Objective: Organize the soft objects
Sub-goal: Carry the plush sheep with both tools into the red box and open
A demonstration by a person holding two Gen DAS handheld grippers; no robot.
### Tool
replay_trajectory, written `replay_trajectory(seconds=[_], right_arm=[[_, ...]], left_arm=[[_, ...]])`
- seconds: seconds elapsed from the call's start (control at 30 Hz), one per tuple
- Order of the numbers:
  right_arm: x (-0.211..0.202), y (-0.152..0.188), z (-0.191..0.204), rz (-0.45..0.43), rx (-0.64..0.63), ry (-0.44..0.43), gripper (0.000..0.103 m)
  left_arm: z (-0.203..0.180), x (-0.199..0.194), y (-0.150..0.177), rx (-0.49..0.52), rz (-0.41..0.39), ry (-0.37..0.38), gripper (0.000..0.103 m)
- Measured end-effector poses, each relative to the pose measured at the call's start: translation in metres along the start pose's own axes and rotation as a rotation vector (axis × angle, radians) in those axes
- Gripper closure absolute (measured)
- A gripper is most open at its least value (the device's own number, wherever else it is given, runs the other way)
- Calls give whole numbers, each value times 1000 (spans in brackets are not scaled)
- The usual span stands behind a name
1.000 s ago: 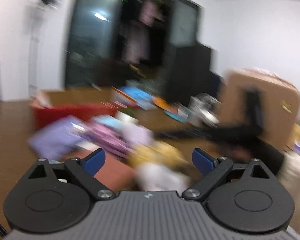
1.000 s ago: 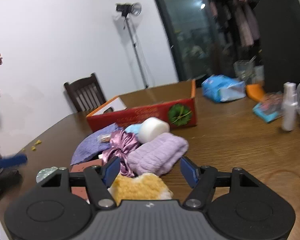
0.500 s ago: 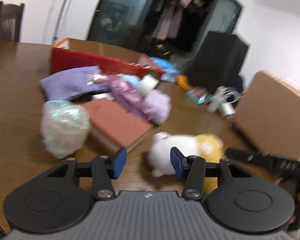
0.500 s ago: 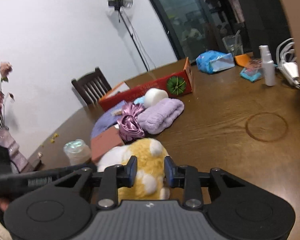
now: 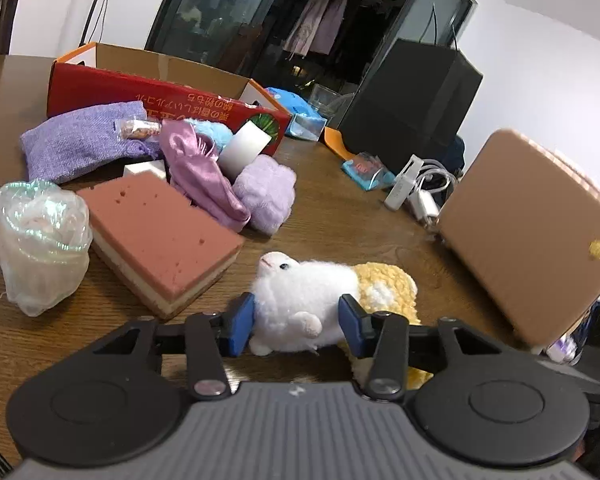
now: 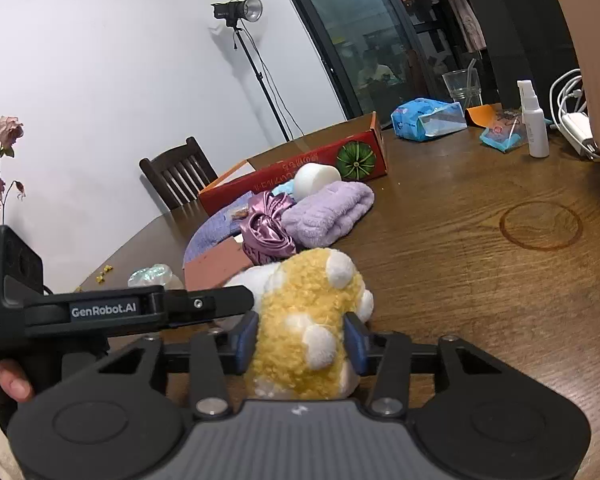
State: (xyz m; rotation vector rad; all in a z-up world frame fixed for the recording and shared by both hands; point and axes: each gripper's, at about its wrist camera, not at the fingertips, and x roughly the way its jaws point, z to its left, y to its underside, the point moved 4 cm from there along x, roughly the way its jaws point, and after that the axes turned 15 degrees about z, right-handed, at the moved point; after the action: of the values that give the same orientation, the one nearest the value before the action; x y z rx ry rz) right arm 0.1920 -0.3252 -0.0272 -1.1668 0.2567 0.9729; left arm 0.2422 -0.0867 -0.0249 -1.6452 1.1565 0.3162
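Tabletop view sharper; both claws now grip plush toy.

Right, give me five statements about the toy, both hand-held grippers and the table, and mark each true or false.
1. The left hand-held gripper has the plush toy's white end between its pads. True.
2. The right hand-held gripper is away from the toy. False: its pads are on the yellow end.
3. The toy is in the red box. False: it lies on the table.
4. The pink sponge lies on the table. True.
5. The spray bottle lies flat. False: it stands upright.
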Motion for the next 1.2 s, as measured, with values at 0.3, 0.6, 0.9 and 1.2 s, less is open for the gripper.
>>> replay_trajectory(seconds=[0.3, 0.6, 0.9, 1.2], right_arm=[[-7, -138, 15, -118, -148, -41, 62], [165, -340, -40, 53, -72, -16, 62], [284, -384, -72, 191, -91, 179, 58], [261, -393, -58, 137, -152, 281, 56]], left_arm=[[-7, -31, -153, 91, -126, -4, 57], [104, 115, -351, -13, 55, -45, 53], [160, 210, -390, -69, 202, -107, 49], [147, 178, -389, -14, 143, -152, 42]])
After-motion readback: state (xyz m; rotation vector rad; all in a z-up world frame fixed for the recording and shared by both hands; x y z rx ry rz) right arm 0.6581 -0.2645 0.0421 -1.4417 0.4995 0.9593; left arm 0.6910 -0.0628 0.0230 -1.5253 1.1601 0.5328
